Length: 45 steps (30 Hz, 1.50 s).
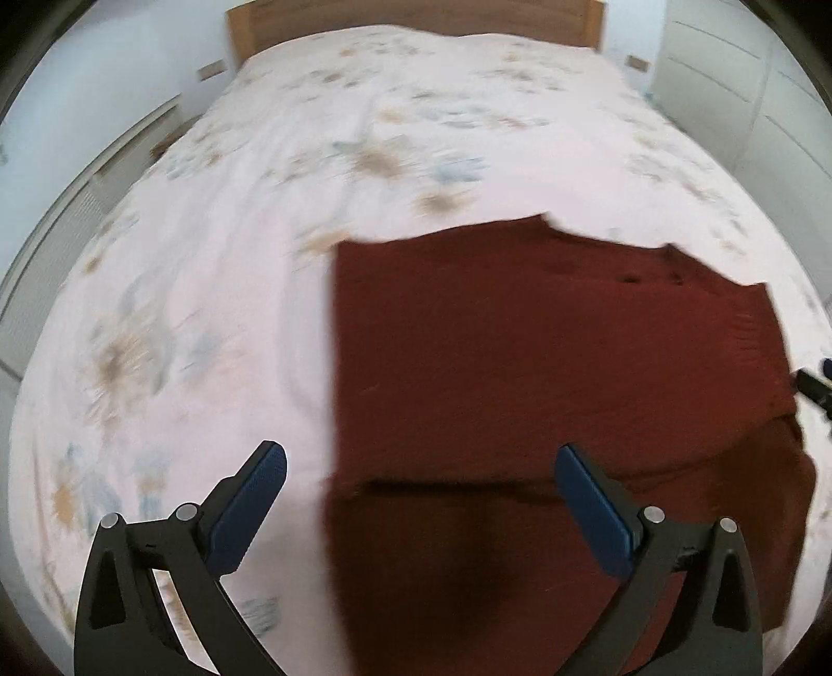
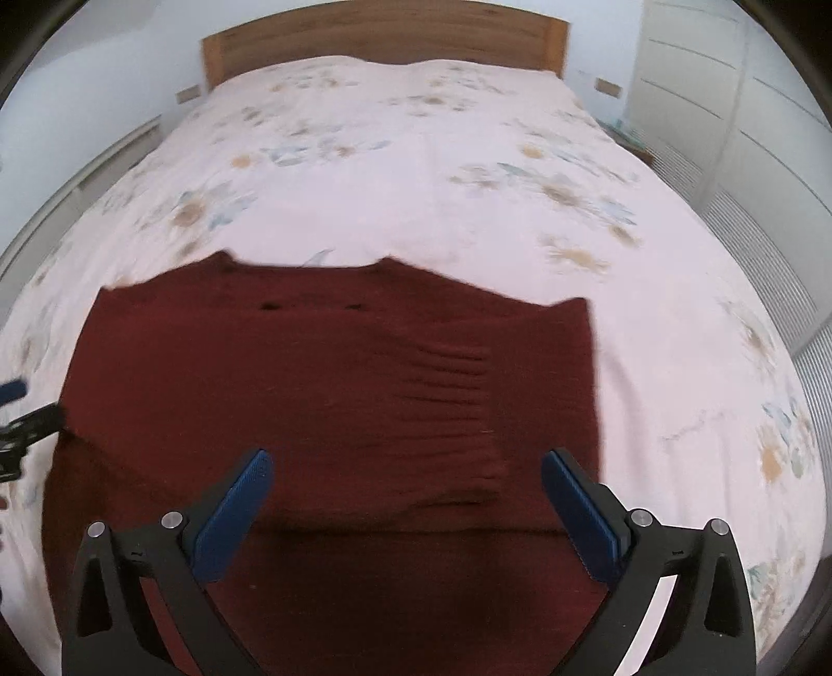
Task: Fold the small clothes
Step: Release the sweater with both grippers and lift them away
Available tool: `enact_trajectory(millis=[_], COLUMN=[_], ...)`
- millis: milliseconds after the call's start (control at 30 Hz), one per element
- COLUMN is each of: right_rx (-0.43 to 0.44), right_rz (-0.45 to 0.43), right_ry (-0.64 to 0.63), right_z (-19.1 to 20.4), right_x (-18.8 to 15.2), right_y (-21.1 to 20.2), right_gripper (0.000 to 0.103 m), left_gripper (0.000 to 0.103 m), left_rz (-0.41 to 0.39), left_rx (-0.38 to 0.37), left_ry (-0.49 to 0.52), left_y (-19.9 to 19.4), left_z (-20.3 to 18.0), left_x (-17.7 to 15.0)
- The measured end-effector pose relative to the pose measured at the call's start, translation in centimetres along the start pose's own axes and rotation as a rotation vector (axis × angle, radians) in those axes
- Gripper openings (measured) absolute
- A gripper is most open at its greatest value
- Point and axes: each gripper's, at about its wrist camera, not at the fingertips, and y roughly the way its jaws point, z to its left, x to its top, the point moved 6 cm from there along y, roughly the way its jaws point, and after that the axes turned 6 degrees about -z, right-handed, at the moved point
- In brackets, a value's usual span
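Right wrist view is showing a dark red knitted sweater point(image 2: 333, 395) lying flat on a floral bedspread point(image 2: 416, 171), on the near part of the bed. Its neckline is pointing far, toward the wooden headboard point(image 2: 385, 36), and its hem is lying near, so its long axis is running near to far. A ribbed sleeve is lying folded across the body. The right gripper point(image 2: 405, 483) is hovering above the near half of the sweater with jaws spread wide, gripping nothing. In the left wrist view the left gripper point(image 1: 421, 478) is hovering over the sweater's point(image 1: 546, 364) left edge, jaws also wide apart and empty. No readable writing is showing; both frames are blurred.
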Motion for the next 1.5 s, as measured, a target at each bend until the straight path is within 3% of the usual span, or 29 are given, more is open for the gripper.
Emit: enact_trajectory(millis=[133, 233, 467, 733, 900, 1233, 1333, 1500], right_rx=[-0.004, -0.036, -0.034, 0.007, 0.014, -0.007, -0.026, -0.051], right_rz=[0.037, 0.067, 0.055, 0.064, 0.064, 0.027, 0.038, 0.075], right_ry=[-0.083, -0.115, 0.067, 0.083, 0.063, 0.241, 0.247, 0.227], right_z=[2.9, 2.9, -2.2, -2.7, -2.8, -5.5, -6.4, -6.8], right_x=[-1.6, -3.4, -4.5, -5.0, -5.7, -8.6, -10.1, -12.9], right_y=[2.7, 4.9, 5.8, 4.9, 1.5, -4.8, -6.3, -7.4], right_gripper=[0.103, 0.103, 0.103, 0.103, 0.103, 0.103, 0.103, 0.103], left_gripper=[0.102, 0.102, 0.102, 0.102, 0.102, 0.102, 0.102, 0.102], left_rz=[-0.017, 0.047, 0.052, 0.044, 0.044, -0.031, -0.035, -0.019], left_rx=[-0.016, -0.024, -0.010, -0.065, 0.013, -0.011, -0.040, -0.013], left_ry=[0.055, 0.062, 0.078, 0.001, -0.016, -0.121, -0.144, -0.191], left_y=[1.8, 4.9, 7.0, 6.4, 2.5, -6.1, -8.1, -9.4], left_z=[-4.0, -6.2, -3.4, -1.5, -0.9, 1.1, 1.0, 1.7], left_x=[-0.6, -2.2, -3.1, -3.7, -4.2, -7.3, -9.1, -11.8])
